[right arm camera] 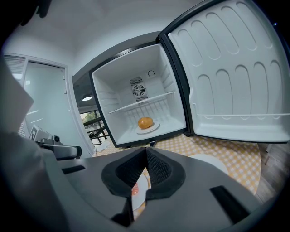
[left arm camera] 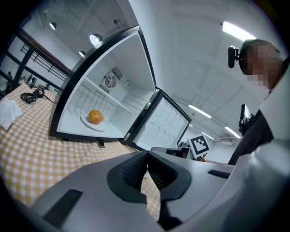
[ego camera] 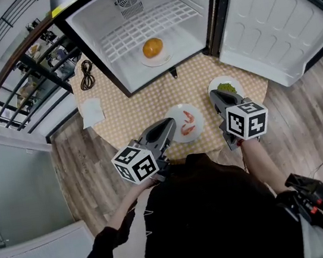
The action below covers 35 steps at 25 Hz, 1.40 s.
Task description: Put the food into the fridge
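- The fridge (ego camera: 132, 15) fills the top centre of the head view. Its door (ego camera: 272, 24) is swung wide toward the upper right.
- The tabletop (ego camera: 146, 106), under a checked cloth, spreads across the middle of the frame in front of the fridge.
- The left tongs (ego camera: 170, 124) sit just below centre. They are closed tip to tip with nothing between them, and the tip is at the left edge of the shrimp plate (ego camera: 198, 124).
- The right tongs (ego camera: 215, 95) are right of centre, also closed and empty. Their tip is over the lower left edge of the greens plate (ego camera: 217, 82).
- The shrimp plate lies between the two tongs, with both tips aimed up the frame toward the fridge.
- The small plate (ego camera: 158, 63) rests on the fridge floor under the wire shelf (ego camera: 146, 28), well apart from both tongs.
- The orange food (ego camera: 153, 47) on it is round, with no clear long axis.
- Two shrimp (ego camera: 188, 115) lie curled on their plate, running roughly up and down the frame.
- The greens (ego camera: 226, 88) form a low heap, and I cannot tell which way it points.
- A black cable (ego camera: 86, 74) and a white napkin (ego camera: 92, 111) lie at the tabletop's left side.
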Each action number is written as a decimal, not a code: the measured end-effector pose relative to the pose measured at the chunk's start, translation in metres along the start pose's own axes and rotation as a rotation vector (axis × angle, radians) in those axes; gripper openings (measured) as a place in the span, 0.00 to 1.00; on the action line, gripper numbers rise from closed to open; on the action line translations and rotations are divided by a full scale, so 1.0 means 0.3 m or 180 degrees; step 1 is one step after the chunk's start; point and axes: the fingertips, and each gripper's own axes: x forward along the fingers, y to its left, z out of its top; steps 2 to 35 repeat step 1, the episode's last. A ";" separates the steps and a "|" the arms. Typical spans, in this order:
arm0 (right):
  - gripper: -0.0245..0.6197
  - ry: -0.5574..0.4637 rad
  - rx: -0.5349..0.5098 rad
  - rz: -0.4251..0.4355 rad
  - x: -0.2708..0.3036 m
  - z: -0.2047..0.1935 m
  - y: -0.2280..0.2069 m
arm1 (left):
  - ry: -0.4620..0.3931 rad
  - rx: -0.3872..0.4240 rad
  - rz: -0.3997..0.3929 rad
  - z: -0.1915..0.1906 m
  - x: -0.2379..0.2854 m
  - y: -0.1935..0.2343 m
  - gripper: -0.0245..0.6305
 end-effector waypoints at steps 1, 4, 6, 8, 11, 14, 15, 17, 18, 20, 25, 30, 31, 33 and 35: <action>0.06 -0.0002 0.0000 -0.0002 0.003 0.003 0.001 | -0.0001 -0.0001 0.0001 0.003 -0.001 0.004 0.06; 0.06 -0.0002 0.0000 -0.0002 0.003 0.003 0.001 | -0.0001 -0.0001 0.0001 0.003 -0.001 0.004 0.06; 0.06 -0.0002 0.0000 -0.0002 0.003 0.003 0.001 | -0.0001 -0.0001 0.0001 0.003 -0.001 0.004 0.06; 0.06 -0.0002 0.0000 -0.0002 0.003 0.003 0.001 | -0.0001 -0.0001 0.0001 0.003 -0.001 0.004 0.06; 0.06 -0.0002 0.0000 -0.0002 0.003 0.003 0.001 | -0.0001 -0.0001 0.0001 0.003 -0.001 0.004 0.06; 0.06 -0.0002 0.0000 -0.0002 0.003 0.003 0.001 | -0.0001 -0.0001 0.0001 0.003 -0.001 0.004 0.06; 0.06 -0.0002 0.0000 -0.0002 0.003 0.003 0.001 | -0.0001 -0.0001 0.0001 0.003 -0.001 0.004 0.06; 0.06 -0.0002 0.0000 -0.0002 0.003 0.003 0.001 | -0.0001 -0.0001 0.0001 0.003 -0.001 0.004 0.06; 0.06 -0.0002 0.0000 -0.0002 0.003 0.003 0.001 | -0.0001 -0.0001 0.0001 0.003 -0.001 0.004 0.06; 0.06 -0.0002 0.0000 -0.0002 0.003 0.003 0.001 | -0.0001 -0.0001 0.0001 0.003 -0.001 0.004 0.06; 0.06 -0.0002 0.0000 -0.0002 0.003 0.003 0.001 | -0.0001 -0.0001 0.0001 0.003 -0.001 0.004 0.06; 0.06 -0.0002 0.0000 -0.0002 0.003 0.003 0.001 | -0.0001 -0.0001 0.0001 0.003 -0.001 0.004 0.06; 0.06 -0.0002 0.0000 -0.0002 0.003 0.003 0.001 | -0.0001 -0.0001 0.0001 0.003 -0.001 0.004 0.06; 0.06 -0.0002 0.0000 -0.0002 0.003 0.003 0.001 | -0.0001 -0.0001 0.0001 0.003 -0.001 0.004 0.06; 0.06 -0.0002 0.0000 -0.0002 0.003 0.003 0.001 | -0.0001 -0.0001 0.0001 0.003 -0.001 0.004 0.06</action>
